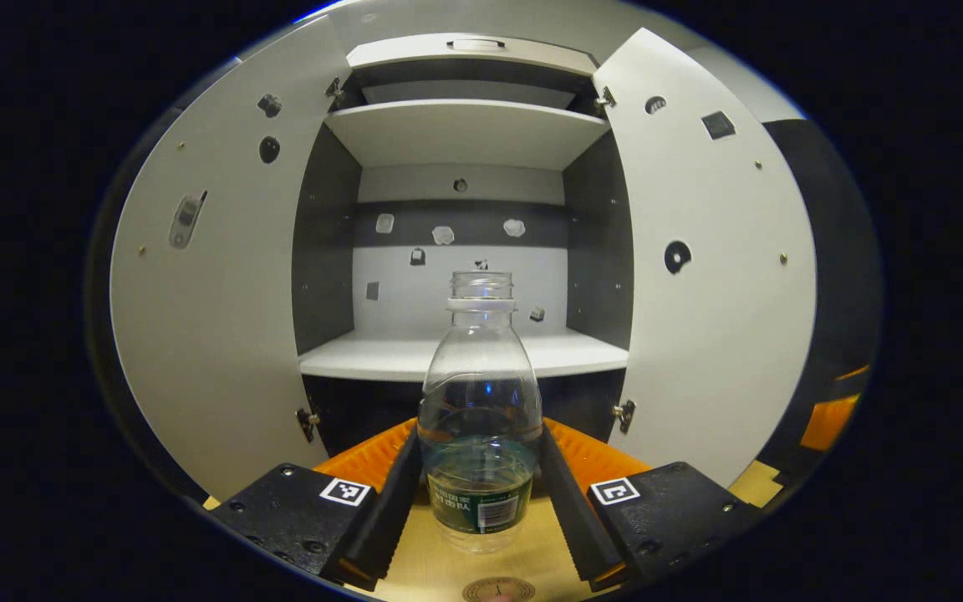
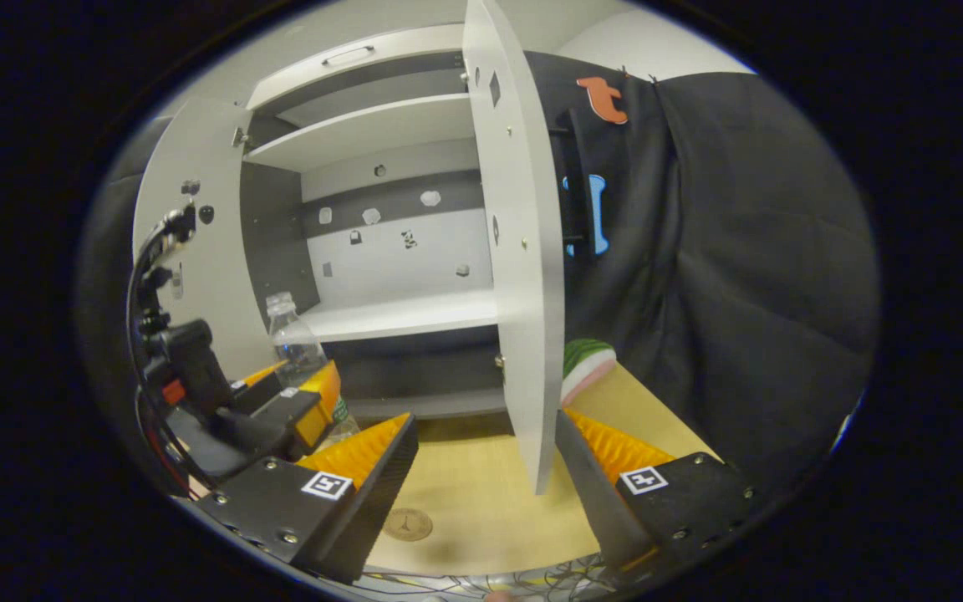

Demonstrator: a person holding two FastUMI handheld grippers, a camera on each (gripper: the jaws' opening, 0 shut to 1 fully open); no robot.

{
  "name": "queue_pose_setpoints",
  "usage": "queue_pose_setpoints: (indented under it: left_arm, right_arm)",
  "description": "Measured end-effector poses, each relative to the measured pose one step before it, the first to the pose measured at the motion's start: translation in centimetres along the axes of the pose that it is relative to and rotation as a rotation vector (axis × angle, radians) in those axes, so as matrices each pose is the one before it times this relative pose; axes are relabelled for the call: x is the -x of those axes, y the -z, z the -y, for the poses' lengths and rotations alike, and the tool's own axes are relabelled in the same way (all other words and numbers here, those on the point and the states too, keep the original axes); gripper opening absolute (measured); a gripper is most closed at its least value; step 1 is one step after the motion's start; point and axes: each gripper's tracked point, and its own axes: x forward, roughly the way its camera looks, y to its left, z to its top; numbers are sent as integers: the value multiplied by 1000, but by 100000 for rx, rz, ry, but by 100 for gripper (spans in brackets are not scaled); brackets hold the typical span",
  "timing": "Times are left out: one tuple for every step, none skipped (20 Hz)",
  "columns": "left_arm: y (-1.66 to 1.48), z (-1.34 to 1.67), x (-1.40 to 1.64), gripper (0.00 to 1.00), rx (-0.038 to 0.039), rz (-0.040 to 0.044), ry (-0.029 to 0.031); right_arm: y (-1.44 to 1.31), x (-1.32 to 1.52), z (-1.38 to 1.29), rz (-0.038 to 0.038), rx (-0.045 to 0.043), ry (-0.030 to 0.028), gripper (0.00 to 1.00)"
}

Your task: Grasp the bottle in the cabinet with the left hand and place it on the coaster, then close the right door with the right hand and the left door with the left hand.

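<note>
Left gripper view:
- Bottle [image 1: 480, 410]: clear plastic, uncapped, a little water in the lower part, label band near the base. Upright, outside the cabinet, over the table [image 1: 431, 568]; whether its base touches the wood cannot be told.
- Left gripper [image 1: 481, 493]: fingers closed on the bottle, one pressing on each side of its lower body.
- Coaster [image 1: 498, 590]: round and brown, at the bottom edge of the view, just in front of the bottle's base and apart from it.
- Cabinet [image 1: 465, 134]: pale shelves, dark side walls, small stickers on the back panel. Lower shelf [image 1: 415, 351] behind the bottle.
- Left door [image 1: 214, 276] and right door [image 1: 715, 284]: both swung wide open.

Right gripper view:
- Right gripper [image 2: 481, 451]: fingers spread apart, holding nothing. The free lower edge of the right door [image 2: 523, 276] hangs between them; contact cannot be told.
- Left gripper [image 2: 281, 410]: farther off at the left, with the bottle [image 2: 293, 343] standing up between its fingers.
- Coaster [image 2: 407, 524]: flat on the table [image 2: 481, 502], near the right gripper's left finger.
- Green, white and pink item [image 2: 586, 368]: on the table beyond the right door, beside the black cloth wall [image 2: 724, 251].
</note>
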Motion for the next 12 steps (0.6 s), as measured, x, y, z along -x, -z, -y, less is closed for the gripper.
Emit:
queue_pose_setpoints:
  left_arm:
    - [1836,401,532,80,-853,-2297,702]
    - [1628,246,632,81,-466,-1864,252]
    - [1453,391,393,81,-491,-1060,1011]
    - [1445,301,368,81,-172,-1426,671]
    - [1709,376,258,81,-59,-1560,877]
    - [1710,308,188,81,16,-2480,558]
    - [1524,338,13,81,515,-1645,868]
    - [1358,283,14,81,641,-1882,651]
    - [1121,12,8,81,457,-1074,-215]
    - [953,56,-186,81,60,-1203,44]
    - [999,69,-225,81,-67,-1050,-162]
    - [748,117,-284,81,192,-633,676]
  right_arm:
    - [517,311,236,-1551,-213,137,100]
    - [566,496,171,-1594,-1127,-138,100]
    - [237,373,32,-230,-1419,-576,100]
    - [356,273,97,-516,-740,-34,98]
    - [623,117,282,-1430,303,536,100]
    - [870,-85,411,-1876,1397,880,100]
    - [844,-131,533,-2256,1723,1464,100]
    - [978,-1,390,-2283,1283,869,100]
    - [683,-154,31,-2186,656,253,100]
    - [653,-3,14,-2003,398,53,100]
    - [521,-5,-65,-1478,379,-240,98]
    - [511,-65,-24,-1401,276,29,98]
